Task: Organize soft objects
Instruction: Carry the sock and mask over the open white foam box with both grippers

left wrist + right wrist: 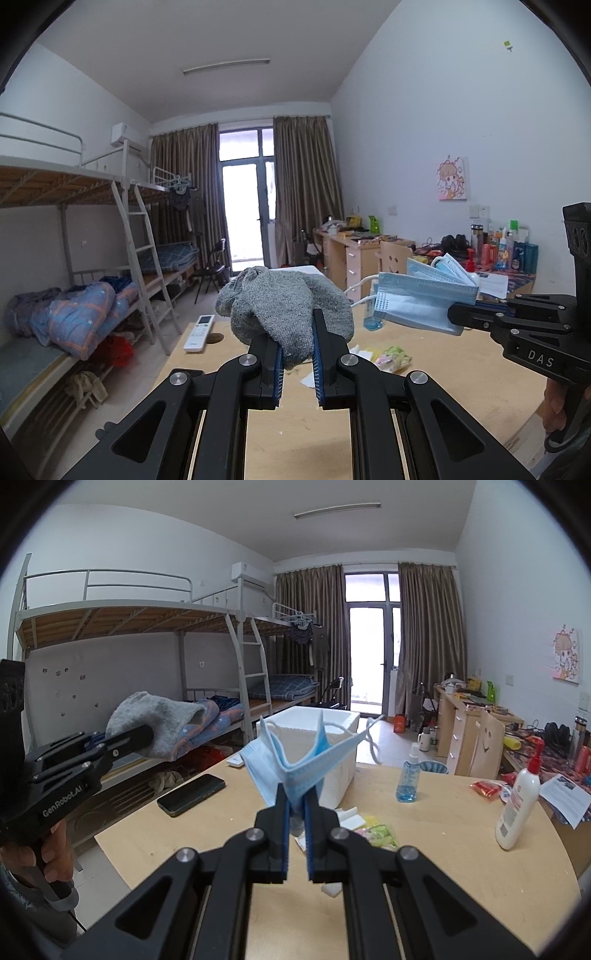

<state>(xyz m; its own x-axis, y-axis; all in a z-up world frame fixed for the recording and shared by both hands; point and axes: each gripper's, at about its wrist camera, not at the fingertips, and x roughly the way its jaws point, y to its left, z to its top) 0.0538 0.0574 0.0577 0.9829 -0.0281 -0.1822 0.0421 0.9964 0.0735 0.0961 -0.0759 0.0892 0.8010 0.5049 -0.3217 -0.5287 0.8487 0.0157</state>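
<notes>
A bunched grey knitted cloth [284, 306] sits clamped in my left gripper [297, 341], held up above the wooden table [443, 369]. In the right wrist view the same grey cloth [159, 720] shows at the left, at the tip of the left gripper [146, 734]. My right gripper [296, 805] is shut on a bundle of light blue face masks [295, 760], whose ear loops dangle to the right. From the left wrist view the masks [421, 295] hang at the right, pinched by the right gripper [456, 319]. A white foam box [321, 746] stands behind the masks.
On the table lie a black phone [192, 794], a blue spray bottle [408, 775], a white lotion bottle [517, 805], a remote control [199, 332], snack packets [380, 832] and small white scraps. Bunk beds line the left wall, cluttered desks the right.
</notes>
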